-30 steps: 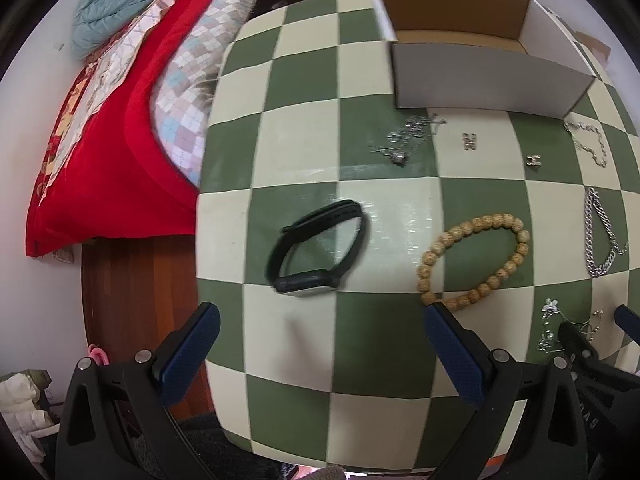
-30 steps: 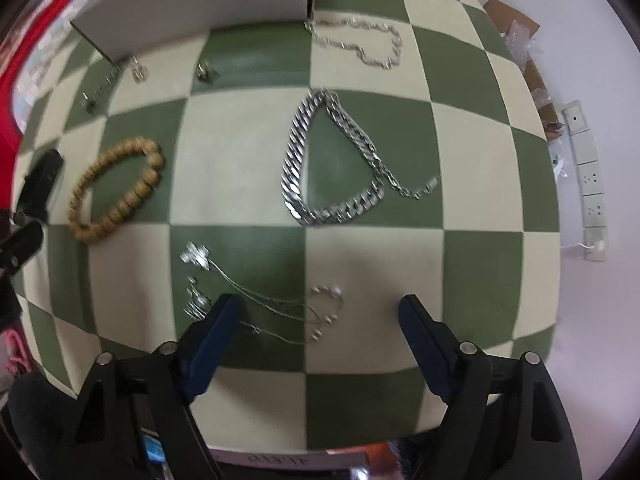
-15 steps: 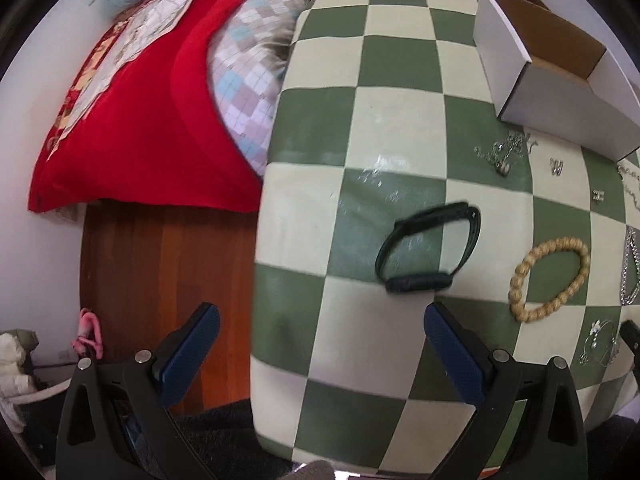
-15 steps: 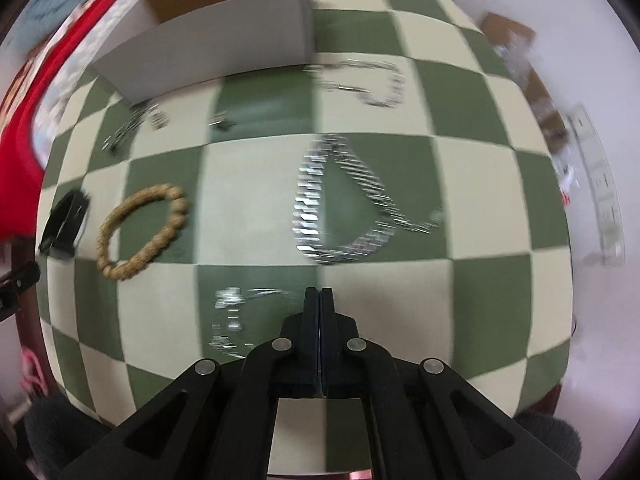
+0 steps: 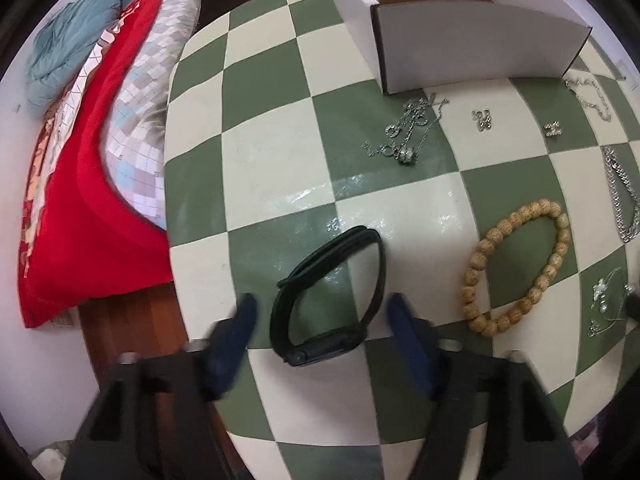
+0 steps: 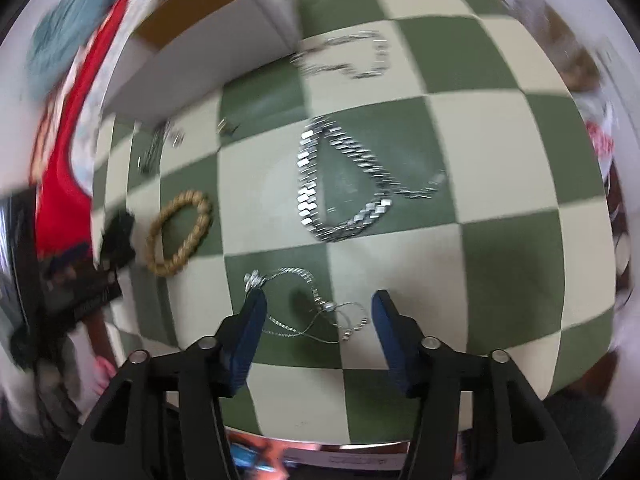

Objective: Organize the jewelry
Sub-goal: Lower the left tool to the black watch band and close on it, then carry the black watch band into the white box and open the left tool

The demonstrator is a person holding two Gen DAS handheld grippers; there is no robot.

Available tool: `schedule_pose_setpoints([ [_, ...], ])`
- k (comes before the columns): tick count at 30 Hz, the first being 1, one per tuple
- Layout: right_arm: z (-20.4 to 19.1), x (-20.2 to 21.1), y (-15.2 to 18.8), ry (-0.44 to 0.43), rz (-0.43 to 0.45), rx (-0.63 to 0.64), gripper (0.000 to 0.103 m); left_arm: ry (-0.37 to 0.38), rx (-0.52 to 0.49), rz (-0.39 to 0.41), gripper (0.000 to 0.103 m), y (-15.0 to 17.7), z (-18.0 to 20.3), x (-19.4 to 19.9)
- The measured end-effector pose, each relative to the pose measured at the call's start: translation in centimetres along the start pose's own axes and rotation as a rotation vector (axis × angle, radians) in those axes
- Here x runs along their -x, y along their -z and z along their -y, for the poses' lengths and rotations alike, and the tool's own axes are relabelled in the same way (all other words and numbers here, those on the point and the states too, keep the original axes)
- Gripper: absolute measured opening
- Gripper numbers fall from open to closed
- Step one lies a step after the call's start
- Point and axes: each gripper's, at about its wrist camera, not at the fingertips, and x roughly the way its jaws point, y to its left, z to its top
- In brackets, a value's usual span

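Note:
My left gripper is open, its blue fingers on either side of a black wristband lying on the green-and-cream checkered table. A wooden bead bracelet lies to the right of the band. My right gripper is open over a thin silver necklace near the table's front edge. A heavy silver chain lies beyond it. The white cardboard box stands open at the far side. Small silver pieces lie in front of the box.
A bed with a red blanket and a checked quilt borders the table's left side. Two small H-shaped charms and a light silver chain lie near the box. Wooden floor shows below the table's left edge.
My left gripper has moved right and its fingers now straddle the black wristband, partly closed in. My right gripper was shut half a second ago and has opened over the thin necklace.

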Motion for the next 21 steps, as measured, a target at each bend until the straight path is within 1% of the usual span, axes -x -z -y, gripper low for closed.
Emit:
schedule_pose_setpoints([
  [4, -3.5, -1.1, 0.4, 0.078, -0.009, 0.174, 0.063, -0.001, -0.003, 0.002, 0.049, 0.2, 0.0, 0.0],
  [6, -4.8, -1.6, 0.7, 0.122, -0.003, 0.232, 0.072, 0.012, 0.014, -0.006, 0.049, 0.7, -0.1, 0.2],
  [7, -5.3, -1.8, 0.7, 0.145, -0.003, 0.252, 0.073, 0.034, 0.036, -0.014, 0.049, 1.1, -0.3, 0.4],
  [9, -6.6, -2.4, 0.8, 0.213, -0.009, 0.289, 0.075, 0.064, 0.074, -0.026, 0.049, 1.9, -0.8, 0.5],
  [11, -7.5, -2.7, 1.0, 0.274, -0.011, 0.320, 0.073, 0.085, 0.114, -0.035, 0.049, 2.9, -1.2, 0.6],
  [12, -7.6, -2.6, 1.0, 0.272, -0.002, 0.314, 0.071, 0.096, 0.134, -0.039, 0.049, 3.4, -1.4, 0.6],
  [13, -7.6, -2.4, 1.0, 0.272, 0.004, 0.313, 0.064, 0.103, 0.153, -0.041, 0.049, 3.9, -1.6, 0.6],
  [14, -7.9, -2.3, 1.0, 0.271, 0.009, 0.319, 0.055, 0.105, 0.164, -0.043, 0.049, 4.3, -1.7, 0.6],
  [15, -8.2, -2.0, 1.0, 0.272, 0.019, 0.324, 0.018, 0.106, 0.170, -0.045, 0.049, 4.6, -1.7, 0.6],
  [16, -8.3, -1.8, 1.0, 0.293, 0.017, 0.328, 0.006, 0.110, 0.178, -0.044, 0.049, 4.9, -1.7, 0.6],
  [21, -7.6, -1.0, 1.0, 0.300, 0.019, 0.288, 0.005, 0.112, 0.205, -0.029, 0.049, 5.6, -1.7, 0.5],
])
